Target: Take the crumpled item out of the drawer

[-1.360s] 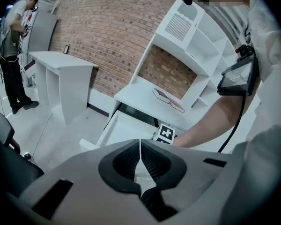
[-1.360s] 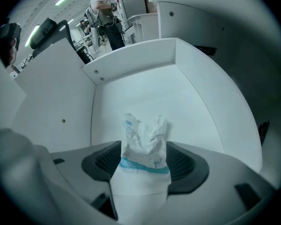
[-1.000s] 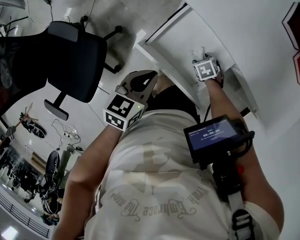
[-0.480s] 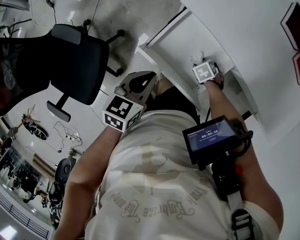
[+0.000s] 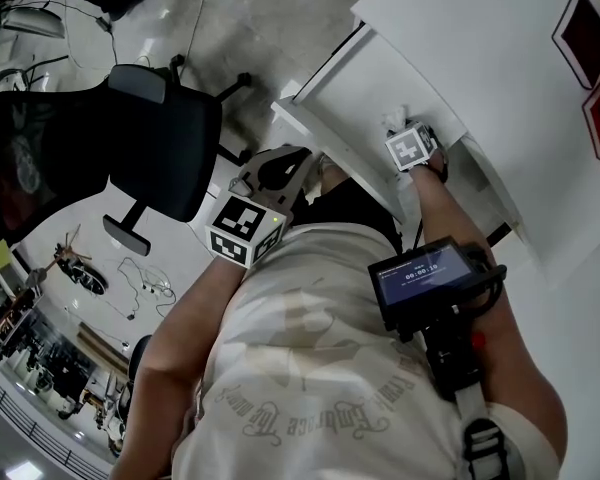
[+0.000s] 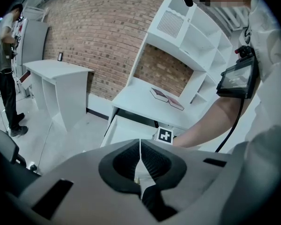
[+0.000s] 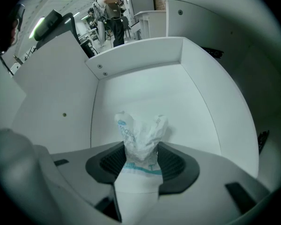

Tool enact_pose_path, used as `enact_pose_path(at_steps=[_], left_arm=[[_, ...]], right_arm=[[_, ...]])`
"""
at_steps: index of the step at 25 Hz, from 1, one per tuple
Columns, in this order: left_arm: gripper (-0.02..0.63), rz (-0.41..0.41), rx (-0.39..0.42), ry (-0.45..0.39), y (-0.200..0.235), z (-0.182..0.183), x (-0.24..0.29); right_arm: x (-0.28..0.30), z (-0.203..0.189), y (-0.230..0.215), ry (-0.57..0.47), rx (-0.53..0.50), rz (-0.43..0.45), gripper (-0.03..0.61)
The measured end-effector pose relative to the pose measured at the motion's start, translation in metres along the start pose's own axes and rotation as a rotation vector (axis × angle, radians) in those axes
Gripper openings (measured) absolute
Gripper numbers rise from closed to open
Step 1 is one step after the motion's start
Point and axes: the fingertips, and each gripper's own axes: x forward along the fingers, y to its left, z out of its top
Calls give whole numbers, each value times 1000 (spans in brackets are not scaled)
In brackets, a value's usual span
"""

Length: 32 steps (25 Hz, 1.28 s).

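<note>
Crumpled item (image 7: 141, 136) centred in drawer (image 7: 136, 48), off walls (image 7: 54, 111)

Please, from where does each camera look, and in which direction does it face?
Head view: on the person's head, facing steeply down; shows the torso, left tongs, and right tongs over the open drawer.
Left gripper view: on the left tongs, jaws together, facing the desk; shows the right forearm.
Right gripper view: on the right tongs, facing down into the drawer; jaws, just closing, press the crumpled packet.
Shared: all three show the drawer.
</note>
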Motion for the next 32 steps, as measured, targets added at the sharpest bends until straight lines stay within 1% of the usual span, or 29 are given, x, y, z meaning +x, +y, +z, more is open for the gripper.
enact_pose_path(at_steps=[2, 5, 9, 13, 20, 32], left_arm=[[28, -6, 12, -1, -1, 2, 1], [28, -16, 22, -3, -8, 5, -1], [28, -23, 34, -5, -11, 6, -3], [28, -33, 46, -15, -16, 10, -7], [28, -54, 74, -28, -19, 5, -11], [28, -72, 86, -38, -21, 5, -15]], right_arm=[[-1, 0, 0, -7, 13, 0, 221], [-9, 3, -1, -43, 22, -5, 219], [-22, 14, -4, -102, 8, -26, 219], [-34, 14, -3, -121, 24, -35, 219], [-44, 17, 6, -176, 55, -46, 219], [-79, 13, 14, -260, 100, -54, 219]])
